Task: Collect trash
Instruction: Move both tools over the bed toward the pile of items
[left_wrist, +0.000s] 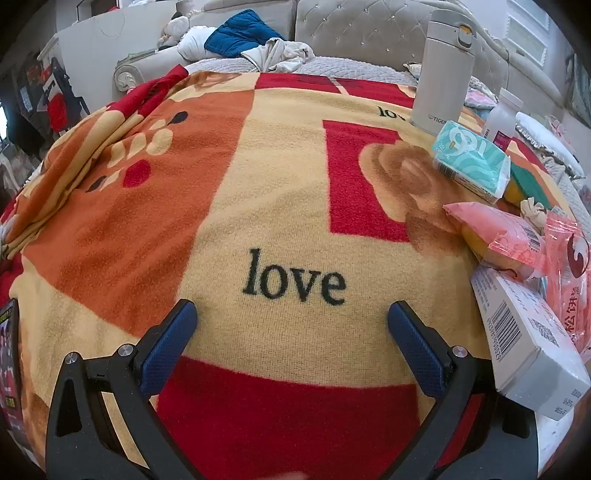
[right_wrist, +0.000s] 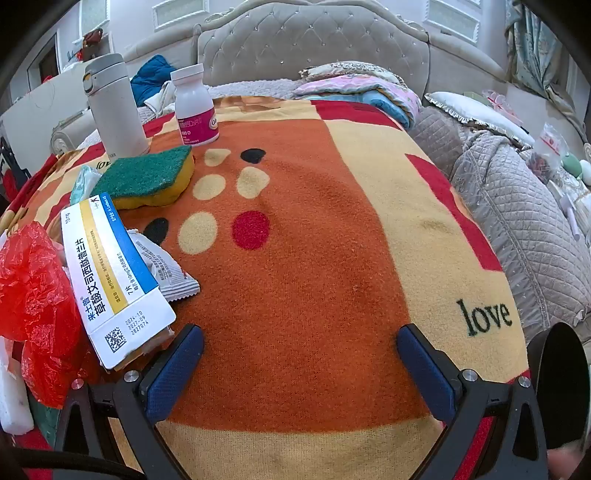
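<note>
Both grippers hover over a patterned blanket (left_wrist: 288, 192) on a surface. My left gripper (left_wrist: 291, 314) is open and empty; a pile lies to its right: a white medicine box (left_wrist: 524, 343), a pink snack packet (left_wrist: 498, 236), a pink wrapper (left_wrist: 570, 280) and a teal tissue pack (left_wrist: 472, 162). My right gripper (right_wrist: 301, 338) is open and empty; to its left lie a blue and white medicine box (right_wrist: 114, 280), a silver sachet (right_wrist: 166, 269), a red plastic bag (right_wrist: 37, 302) and a green and yellow sponge (right_wrist: 147, 177).
A grey thermos (left_wrist: 443, 70) (right_wrist: 114, 103) and a white pill bottle (right_wrist: 194, 107) stand at the blanket's far side. A tufted grey headboard (right_wrist: 314, 48), quilts and pillows (right_wrist: 517, 221) lie behind. A dark round object (right_wrist: 561, 384) is at the right edge.
</note>
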